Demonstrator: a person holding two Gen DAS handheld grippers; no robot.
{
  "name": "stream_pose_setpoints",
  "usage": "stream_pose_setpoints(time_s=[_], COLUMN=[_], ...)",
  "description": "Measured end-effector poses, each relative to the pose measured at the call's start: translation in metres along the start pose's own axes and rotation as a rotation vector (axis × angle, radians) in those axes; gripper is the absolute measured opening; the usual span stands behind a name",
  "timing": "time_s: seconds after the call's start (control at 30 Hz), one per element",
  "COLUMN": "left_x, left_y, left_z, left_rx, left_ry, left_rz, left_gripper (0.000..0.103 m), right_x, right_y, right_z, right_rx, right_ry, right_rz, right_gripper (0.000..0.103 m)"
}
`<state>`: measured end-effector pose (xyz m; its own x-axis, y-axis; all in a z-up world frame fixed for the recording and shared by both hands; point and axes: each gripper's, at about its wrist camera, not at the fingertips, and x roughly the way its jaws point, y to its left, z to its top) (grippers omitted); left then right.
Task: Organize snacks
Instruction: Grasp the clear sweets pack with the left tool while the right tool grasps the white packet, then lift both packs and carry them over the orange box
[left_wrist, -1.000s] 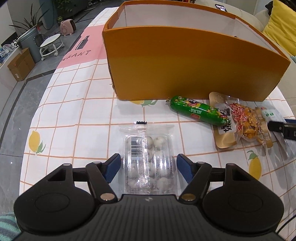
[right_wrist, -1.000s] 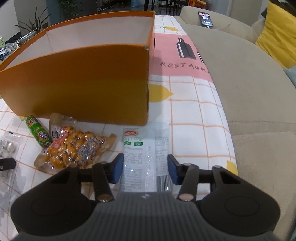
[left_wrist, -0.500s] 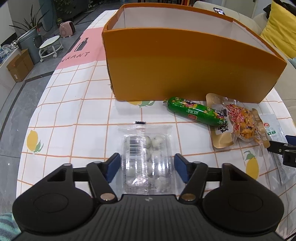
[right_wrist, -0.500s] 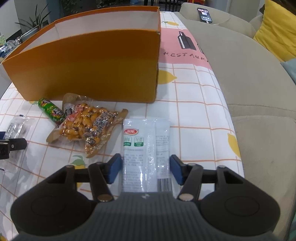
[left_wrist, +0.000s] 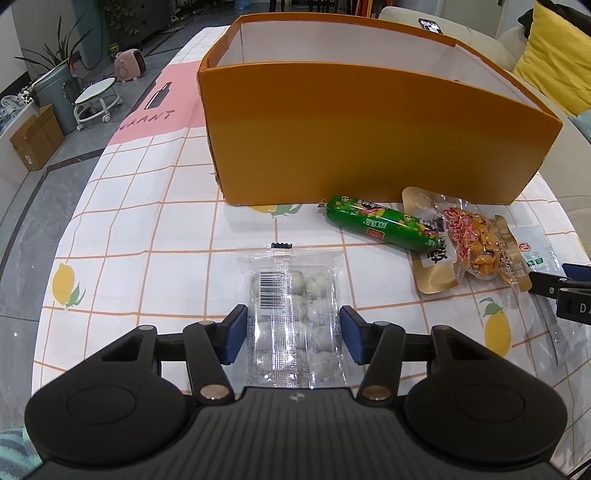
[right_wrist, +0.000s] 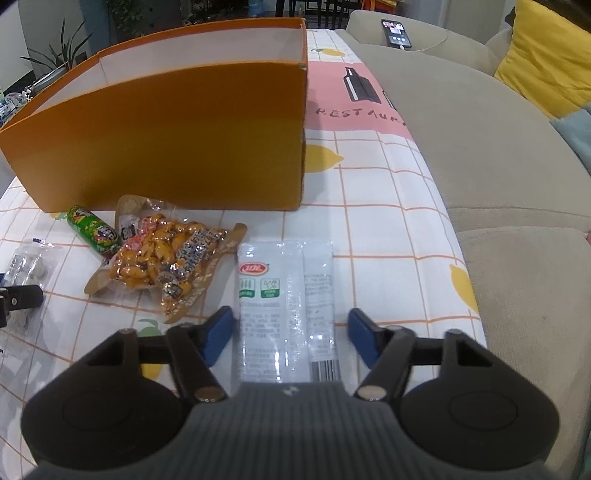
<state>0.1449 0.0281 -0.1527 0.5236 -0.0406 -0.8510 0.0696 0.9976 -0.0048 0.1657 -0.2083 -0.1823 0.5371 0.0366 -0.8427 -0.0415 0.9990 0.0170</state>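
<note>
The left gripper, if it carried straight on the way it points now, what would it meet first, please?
Most likely the clear pack of white balls, which lies on the table between the closing jaws of the left gripper. The pads do not seem to touch it yet.

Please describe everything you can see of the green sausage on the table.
The green sausage is a short tube in glossy green plastic film with cartoon print and a red label, its ends pinched shut. It lies flat on the checked tablecloth, slanted, just in front of the orange box and apart from it. Its right end rests on the orange snack pouch. No gripper touches it.
</note>
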Motion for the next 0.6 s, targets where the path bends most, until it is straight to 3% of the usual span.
stream_pose_setpoints(time_s=[0.23,0.6], left_x=[-0.007,-0.046], left_y=[-0.002,-0.010], left_z=[-0.003,-0.001], left_rx=[-0.018,-0.010], left_ry=[0.011,-0.070], left_rz=[-0.035,-0.072], left_gripper=[0.059,0.059], right_x=[-0.007,-0.042], right_y=[0.002,0.004], right_z=[-0.003,-0.002], right_rx=[0.000,0.006], right_ry=[0.006,-0.040], right_rz=[-0.004,-0.003], right_gripper=[0.047,0.046])
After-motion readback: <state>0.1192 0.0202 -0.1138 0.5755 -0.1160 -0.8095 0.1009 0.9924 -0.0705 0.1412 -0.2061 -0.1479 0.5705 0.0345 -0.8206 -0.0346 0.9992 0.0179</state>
